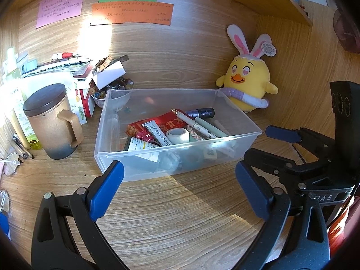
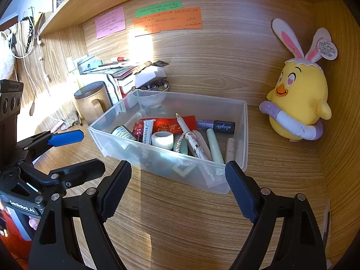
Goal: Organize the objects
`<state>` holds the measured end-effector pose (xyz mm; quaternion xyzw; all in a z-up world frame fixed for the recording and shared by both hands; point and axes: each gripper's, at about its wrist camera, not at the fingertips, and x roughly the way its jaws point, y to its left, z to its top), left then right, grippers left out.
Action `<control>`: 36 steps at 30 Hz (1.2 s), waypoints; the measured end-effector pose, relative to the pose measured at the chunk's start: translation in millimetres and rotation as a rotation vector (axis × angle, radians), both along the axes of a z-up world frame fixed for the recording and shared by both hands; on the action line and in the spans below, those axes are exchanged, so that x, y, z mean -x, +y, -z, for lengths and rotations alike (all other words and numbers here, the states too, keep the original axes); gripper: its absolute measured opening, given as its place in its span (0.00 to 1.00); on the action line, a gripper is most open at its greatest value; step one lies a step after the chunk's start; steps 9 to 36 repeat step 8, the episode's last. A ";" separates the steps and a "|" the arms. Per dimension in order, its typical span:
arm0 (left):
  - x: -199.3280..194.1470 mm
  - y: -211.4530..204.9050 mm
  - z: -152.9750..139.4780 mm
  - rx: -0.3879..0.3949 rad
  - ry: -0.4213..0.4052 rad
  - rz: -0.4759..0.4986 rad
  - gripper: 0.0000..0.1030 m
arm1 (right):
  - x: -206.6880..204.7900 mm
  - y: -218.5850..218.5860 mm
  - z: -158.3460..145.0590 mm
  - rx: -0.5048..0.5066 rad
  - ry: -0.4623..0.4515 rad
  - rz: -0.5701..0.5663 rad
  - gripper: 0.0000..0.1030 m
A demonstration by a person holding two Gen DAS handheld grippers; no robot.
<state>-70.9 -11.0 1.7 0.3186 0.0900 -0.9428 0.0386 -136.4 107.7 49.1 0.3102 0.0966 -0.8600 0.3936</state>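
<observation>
A clear plastic bin (image 1: 238,136) (image 2: 244,135) sits mid-desk, holding pens, a white tape roll (image 1: 178,135) (image 2: 162,140), a red packet (image 2: 175,124), tubes and small items. My left gripper (image 1: 180,175) hovers open just in front of the bin's near wall, nothing between its blue pads. My right gripper (image 2: 178,175) is open too, in front of the bin's near corner, empty. Each gripper shows in the other's view: the right one (image 1: 261,148) at right, the left one (image 2: 74,150) at left.
A yellow chick plush (image 1: 247,83) (image 2: 299,99) with bunny ears stands in the back right corner. A lidded brown mug (image 1: 52,121) (image 2: 93,101) stands left of the bin, with boxes, books and a bowl of beads (image 1: 108,91) behind. Glasses (image 1: 11,163) lie far left. Wooden walls enclose the desk.
</observation>
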 end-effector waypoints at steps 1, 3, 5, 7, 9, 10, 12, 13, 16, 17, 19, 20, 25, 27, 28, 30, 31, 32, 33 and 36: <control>0.2 -0.6 0.4 -0.001 0.001 -0.003 0.98 | -0.2 0.1 0.2 0.000 -0.001 -0.001 0.81; -0.4 -1.5 0.5 0.000 0.008 -0.002 0.98 | -0.3 -0.1 0.7 -0.001 -0.002 -0.001 0.81; -1.1 -1.2 0.4 0.004 0.015 0.004 0.98 | 0.6 -0.1 1.9 -0.002 -0.007 0.000 0.81; -1.0 -0.7 0.7 0.008 0.014 0.001 0.98 | 2.1 0.2 3.0 -0.003 -0.013 0.000 0.81; -0.8 -0.6 0.9 0.007 0.012 0.000 0.98 | 2.9 0.3 3.7 -0.004 -0.015 0.002 0.81; -0.8 -0.6 0.9 0.007 0.012 0.000 0.98 | 2.9 0.3 3.7 -0.004 -0.015 0.002 0.81; -0.8 -0.6 0.9 0.007 0.012 0.000 0.98 | 2.9 0.3 3.7 -0.004 -0.015 0.002 0.81; -0.8 -0.6 0.9 0.007 0.012 0.000 0.98 | 2.9 0.3 3.7 -0.004 -0.015 0.002 0.81; -0.8 -0.6 0.9 0.007 0.012 0.000 0.98 | 2.9 0.3 3.7 -0.004 -0.015 0.002 0.81; -0.8 -0.6 0.9 0.007 0.012 0.000 0.98 | 2.9 0.3 3.7 -0.004 -0.015 0.002 0.81; -0.8 -0.6 0.9 0.007 0.012 0.000 0.98 | 2.9 0.3 3.7 -0.004 -0.015 0.002 0.81; -0.8 -0.6 0.9 0.007 0.012 0.000 0.98 | 2.9 0.3 3.7 -0.004 -0.015 0.002 0.81; -0.8 -0.6 0.9 0.007 0.012 0.000 0.98 | 2.9 0.3 3.7 -0.004 -0.015 0.002 0.81; -0.8 -0.6 0.9 0.007 0.012 0.000 0.98 | 2.9 0.3 3.7 -0.004 -0.015 0.002 0.81; -0.8 -0.6 0.9 0.007 0.012 0.000 0.98 | 2.9 0.3 3.7 -0.004 -0.015 0.002 0.81; -0.8 -0.6 0.9 0.007 0.012 0.000 0.98 | 2.9 0.3 3.7 -0.004 -0.015 0.002 0.81; -0.8 -0.6 0.9 0.007 0.012 0.000 0.98 | 2.9 0.3 3.7 -0.004 -0.015 0.002 0.81; -0.8 -0.6 0.9 0.007 0.012 0.000 0.98 | 2.9 0.3 3.7 -0.004 -0.015 0.002 0.81; -0.8 -0.6 0.9 0.007 0.012 0.000 0.98 | 2.9 0.3 3.7 -0.004 -0.015 0.002 0.81; -0.8 -0.6 0.9 0.007 0.012 0.000 0.98 | 2.9 0.3 3.7 -0.004 -0.015 0.002 0.81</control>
